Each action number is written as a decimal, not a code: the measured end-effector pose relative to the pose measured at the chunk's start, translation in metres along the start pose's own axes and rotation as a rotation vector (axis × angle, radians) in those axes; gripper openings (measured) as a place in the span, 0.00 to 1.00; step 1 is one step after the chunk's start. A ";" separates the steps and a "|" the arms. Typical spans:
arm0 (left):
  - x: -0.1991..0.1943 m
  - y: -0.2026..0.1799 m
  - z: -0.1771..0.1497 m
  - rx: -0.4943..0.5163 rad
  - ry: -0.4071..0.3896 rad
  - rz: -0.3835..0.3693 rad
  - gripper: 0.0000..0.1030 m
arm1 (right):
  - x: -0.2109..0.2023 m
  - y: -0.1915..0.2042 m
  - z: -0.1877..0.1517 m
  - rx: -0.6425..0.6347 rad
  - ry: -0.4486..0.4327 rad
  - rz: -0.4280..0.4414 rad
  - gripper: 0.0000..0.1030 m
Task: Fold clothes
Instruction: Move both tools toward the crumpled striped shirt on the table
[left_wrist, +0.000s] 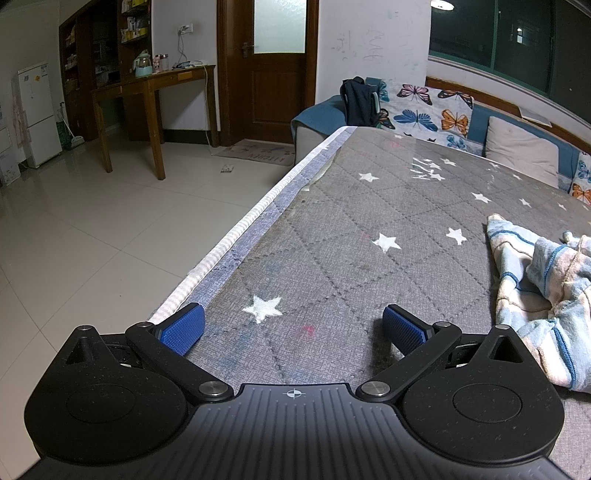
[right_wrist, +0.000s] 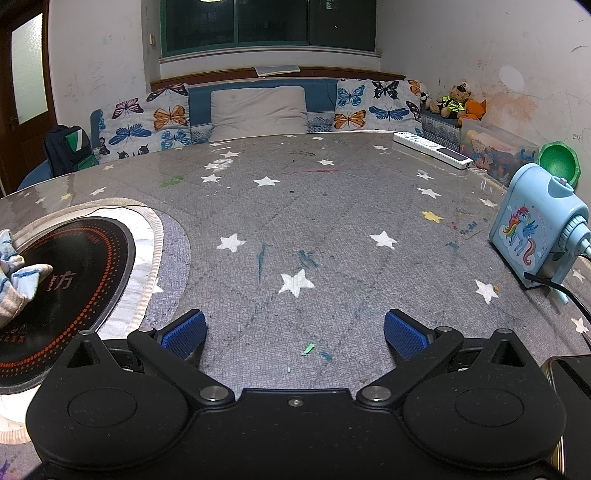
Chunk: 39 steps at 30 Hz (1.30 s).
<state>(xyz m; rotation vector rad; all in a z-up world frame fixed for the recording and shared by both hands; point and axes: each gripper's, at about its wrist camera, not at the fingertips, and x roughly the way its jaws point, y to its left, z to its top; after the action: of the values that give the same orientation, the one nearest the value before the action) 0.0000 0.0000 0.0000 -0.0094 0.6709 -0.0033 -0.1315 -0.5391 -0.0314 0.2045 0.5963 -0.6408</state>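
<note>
The left gripper (left_wrist: 291, 330) hovers low over the bench (left_wrist: 369, 221), its blue-padded fingers (left_wrist: 183, 328) spread wide with nothing between them. The bench wears a grey quilted cover with white stars, and its pale trimmed edge runs from about 7 o'clock up toward 12 o'clock in the left wrist view. The crumpled garment (left_wrist: 543, 295), pale with blue stripes and blue edging, lies in a heap at 3 o'clock from this gripper, near its right finger but not touching it.

The right gripper (right_wrist: 295, 334) is likewise wide open and empty, held just above bare cover. In its view a corner of the same striped garment (right_wrist: 16, 273) shows at 9 o'clock, lying on a round black induction plate (right_wrist: 85, 266) set into the bench. At 3 o'clock stands a light blue pencil sharpener (right_wrist: 535, 229) with a unicorn picture. A white remote (right_wrist: 432, 149) lies at 1 o'clock near the far edge. Beyond the bench, at 12 o'clock, a sofa (right_wrist: 258, 107) carries butterfly-print cushions.
</note>
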 end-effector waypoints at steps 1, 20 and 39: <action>0.000 0.000 0.000 0.001 0.000 0.001 1.00 | 0.000 0.001 0.000 0.000 0.000 0.000 1.00; 0.001 0.000 0.000 0.001 0.000 0.001 1.00 | 0.002 0.014 0.002 0.026 0.012 -0.034 1.00; -0.039 -0.036 0.011 0.081 -0.036 -0.127 1.00 | -0.046 0.055 -0.007 -0.053 -0.009 0.106 1.00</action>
<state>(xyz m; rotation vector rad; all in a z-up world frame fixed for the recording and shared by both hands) -0.0243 -0.0353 0.0331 0.0257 0.6333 -0.1516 -0.1303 -0.4701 -0.0101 0.1825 0.5889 -0.5225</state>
